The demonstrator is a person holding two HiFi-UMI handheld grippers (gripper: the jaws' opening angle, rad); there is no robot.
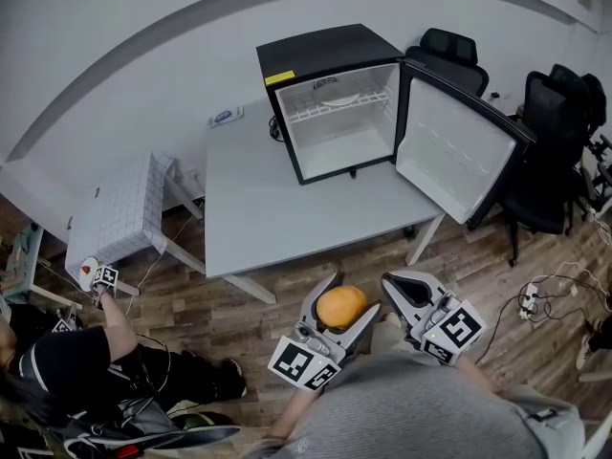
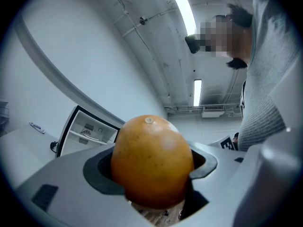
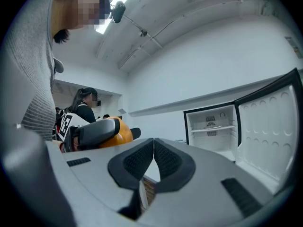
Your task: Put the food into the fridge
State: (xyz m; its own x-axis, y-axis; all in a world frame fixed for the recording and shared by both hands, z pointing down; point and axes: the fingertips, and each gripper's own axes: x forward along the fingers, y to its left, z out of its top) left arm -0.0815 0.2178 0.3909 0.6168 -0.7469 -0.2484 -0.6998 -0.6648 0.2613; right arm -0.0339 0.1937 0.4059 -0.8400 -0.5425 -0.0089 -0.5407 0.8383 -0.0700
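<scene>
An orange (image 1: pixel 340 306) sits clamped between the jaws of my left gripper (image 1: pixel 342 304), held in front of me over the wooden floor. The left gripper view is filled by the orange (image 2: pixel 152 161), both pads pressed on its sides. My right gripper (image 1: pixel 402 291) hangs just to the right of it, its jaws shut and empty, pads (image 3: pixel 163 161) touching. The small black fridge (image 1: pixel 330 98) stands on the grey table (image 1: pixel 277 199) ahead with its door (image 1: pixel 461 151) swung wide open to the right. Its white inside holds a wire shelf (image 1: pixel 339 103) with a plate-like thing on it.
A white tiled side table (image 1: pixel 120 208) stands left of the grey table. A person in black (image 1: pixel 76 371) sits at the lower left. Black office chairs (image 1: pixel 559 132) stand at the right, behind the open door. Cables and a power strip (image 1: pixel 528 299) lie on the floor at right.
</scene>
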